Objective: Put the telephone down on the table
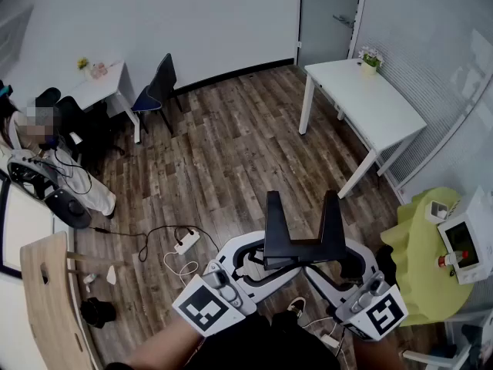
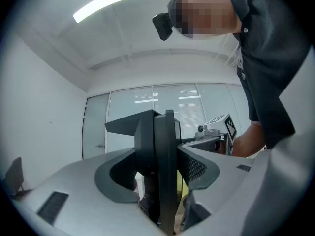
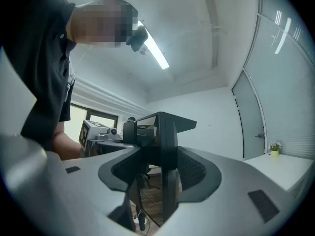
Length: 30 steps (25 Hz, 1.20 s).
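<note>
The telephone (image 1: 304,249) is a black piece with a flat base and two upright prongs. It hangs in the air over the wooden floor, close in front of me. My left gripper (image 1: 262,262) is shut on its left end and my right gripper (image 1: 348,262) is shut on its right end. In the left gripper view the telephone (image 2: 165,146) fills the gap of the left gripper (image 2: 160,168), edge-on. The right gripper view shows the same black telephone (image 3: 165,141) clamped in the right gripper (image 3: 157,168). Both grippers point level, facing each other.
A white table (image 1: 377,102) stands ahead on the right. A yellow-green round table (image 1: 420,245) with a white device (image 1: 466,245) is close at my right. A power strip (image 1: 186,242) and cables lie on the floor. A wooden chair (image 1: 50,299) and a seated person (image 1: 46,141) are at the left.
</note>
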Tool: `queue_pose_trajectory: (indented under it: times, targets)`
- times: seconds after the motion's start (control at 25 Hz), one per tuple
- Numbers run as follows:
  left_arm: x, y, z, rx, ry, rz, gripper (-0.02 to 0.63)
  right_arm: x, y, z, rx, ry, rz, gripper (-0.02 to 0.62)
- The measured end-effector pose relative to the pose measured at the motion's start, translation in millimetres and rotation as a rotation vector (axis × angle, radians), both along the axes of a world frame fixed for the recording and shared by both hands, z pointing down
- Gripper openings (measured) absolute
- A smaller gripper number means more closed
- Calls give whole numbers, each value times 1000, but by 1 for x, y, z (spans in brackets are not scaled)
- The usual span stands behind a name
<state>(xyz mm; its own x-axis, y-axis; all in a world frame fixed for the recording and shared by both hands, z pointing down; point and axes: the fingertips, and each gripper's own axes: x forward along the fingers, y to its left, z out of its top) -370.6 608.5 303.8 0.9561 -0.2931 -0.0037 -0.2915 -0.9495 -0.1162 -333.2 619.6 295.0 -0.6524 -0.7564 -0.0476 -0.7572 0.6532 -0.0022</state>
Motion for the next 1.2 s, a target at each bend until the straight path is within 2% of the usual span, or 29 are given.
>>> queue_pose_trajectory:
  times: [0.16,0.32,0.52,0.88,1.0,1.2]
  targets:
    - [-4,-1,-3,27,10,9,245,-5,-1,1,0,7,4,247]
    - [-11,-2,2,20,-6,9,245,-14,-3,-5,18,-10,-8,247]
    - [-22,-6,2,15,8,4,245,-24,-7,1,-11,8,-11,247]
    - [-59,-18,0,32,26,4,245,-64,-19,1,-12,0,-22,247]
    - [-74,-28,5,0,30,-13,245,-75,-29,9,-24,20,-16,247]
    - [-89,-44,10,-34,25,-44,245,-88,-46,9,-24,0,-42,247]
